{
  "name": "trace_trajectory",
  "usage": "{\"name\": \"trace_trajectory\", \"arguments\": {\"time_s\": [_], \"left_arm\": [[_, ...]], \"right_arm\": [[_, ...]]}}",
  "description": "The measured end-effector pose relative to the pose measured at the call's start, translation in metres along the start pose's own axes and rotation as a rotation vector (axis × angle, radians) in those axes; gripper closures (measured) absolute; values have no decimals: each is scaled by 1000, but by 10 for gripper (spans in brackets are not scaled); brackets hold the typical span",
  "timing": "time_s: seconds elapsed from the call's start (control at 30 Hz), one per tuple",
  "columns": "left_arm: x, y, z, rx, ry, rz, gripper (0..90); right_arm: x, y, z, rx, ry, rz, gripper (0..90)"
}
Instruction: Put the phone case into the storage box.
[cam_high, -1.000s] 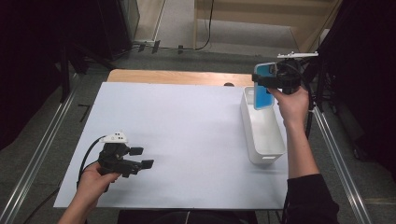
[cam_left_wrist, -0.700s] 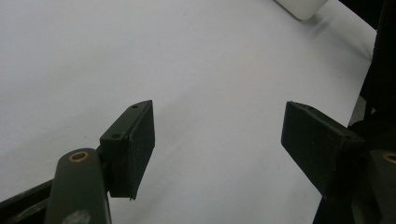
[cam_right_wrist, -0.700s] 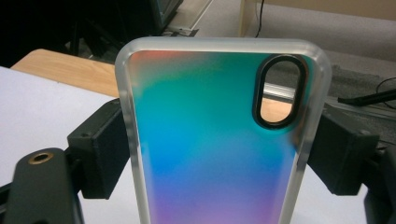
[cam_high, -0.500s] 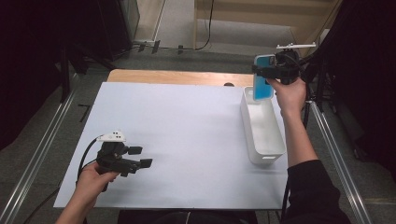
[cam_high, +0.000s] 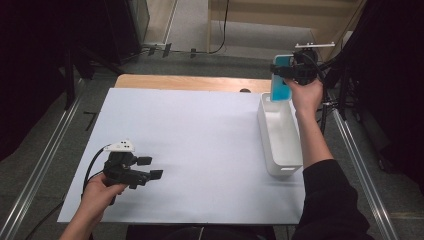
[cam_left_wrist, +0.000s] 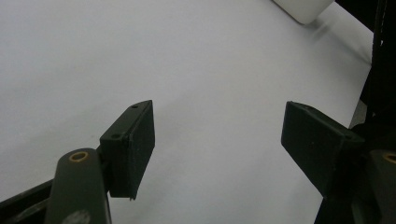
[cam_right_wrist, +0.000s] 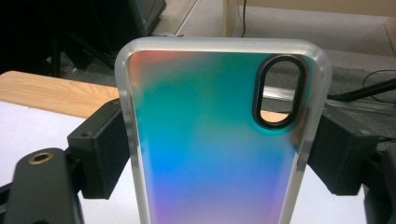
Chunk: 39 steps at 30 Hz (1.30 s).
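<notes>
Right gripper view: your right gripper (cam_right_wrist: 219, 154) clamps the phone case (cam_right_wrist: 210, 154) by its side edges.
It hangs above the white bin's (cam_high: 280, 155) far end; that edge grip could slip. Your left gripper (cam_high: 150, 168) rests open, empty.

Left hand-held gripper (cam_high: 150, 168) agape — right (cam_high: 278, 73) clamped

left gripper (cam_left_wrist: 217, 140): its two black jaws are standing wide apart, holding nothing | below: white table sheet (cam_left_wrist: 140, 56) is lying bare between them | top right: corner of white bin (cam_left_wrist: 303, 8) is showing
</notes>
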<state>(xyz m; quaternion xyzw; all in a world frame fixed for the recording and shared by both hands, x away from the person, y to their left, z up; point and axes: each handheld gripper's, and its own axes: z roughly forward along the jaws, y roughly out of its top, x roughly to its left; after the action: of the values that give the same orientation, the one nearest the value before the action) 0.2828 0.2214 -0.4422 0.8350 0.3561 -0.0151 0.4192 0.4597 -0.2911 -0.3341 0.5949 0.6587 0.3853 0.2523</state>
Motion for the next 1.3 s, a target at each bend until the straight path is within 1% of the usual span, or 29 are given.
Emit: {"name": "trace_trajectory", "arguments": {"time_s": [0.1,0.17,0.27,0.4,0.53,0.6,0.63,0.7,0.73,0.77,0.83,0.93,0.97,1.13,1.23,1.27,1.3], "left_arm": [[0,0,0,0,-2,-2,257],[1,0,0,0,-6,-1,258],[1,0,0,-3,-10,-1,258],[1,0,0,-4,-11,-2,257],[1,0,0,-6,-9,-3,258],[1,0,0,-3,-6,0,258],[1,0,0,-4,-8,-1,258],[1,0,0,-5,-13,-2,258],[2,0,-1,-8,-9,0,258],[1,0,-1,-10,-8,-5,257],[2,0,-2,-9,-7,-6,257],[2,0,-2,-10,-6,-4,257],[2,0,-2,-10,-5,-3,258],[1,0,-1,-7,-6,-3,258],[1,1,0,-2,-7,2,257],[1,1,0,-1,-5,2,258],[1,1,0,0,-3,2,257]], "right_arm": [[0,0,5,5,-11,2,151],[0,-1,8,1,-17,10,151],[2,-3,12,-7,-38,4,151],[2,-5,16,-12,-52,14,151],[1,-8,22,-13,-47,32,151],[-1,-11,25,-18,-30,41,151],[-1,-12,26,-20,-32,50,151],[0,-14,29,-14,-34,45,151],[0,-15,30,-12,-38,36,151],[1,-15,31,-14,-45,41,151],[1,-17,32,-25,-44,44,151],[2,-20,34,-21,-53,50,151],[1,-22,35,-22,-54,49,151],[-2,-32,38,-25,-56,71,151],[-5,-37,39,-25,-64,73,151],[-5,-39,40,-21,-59,80,151],[-7,-40,41,-20,-58,77,151]]}}
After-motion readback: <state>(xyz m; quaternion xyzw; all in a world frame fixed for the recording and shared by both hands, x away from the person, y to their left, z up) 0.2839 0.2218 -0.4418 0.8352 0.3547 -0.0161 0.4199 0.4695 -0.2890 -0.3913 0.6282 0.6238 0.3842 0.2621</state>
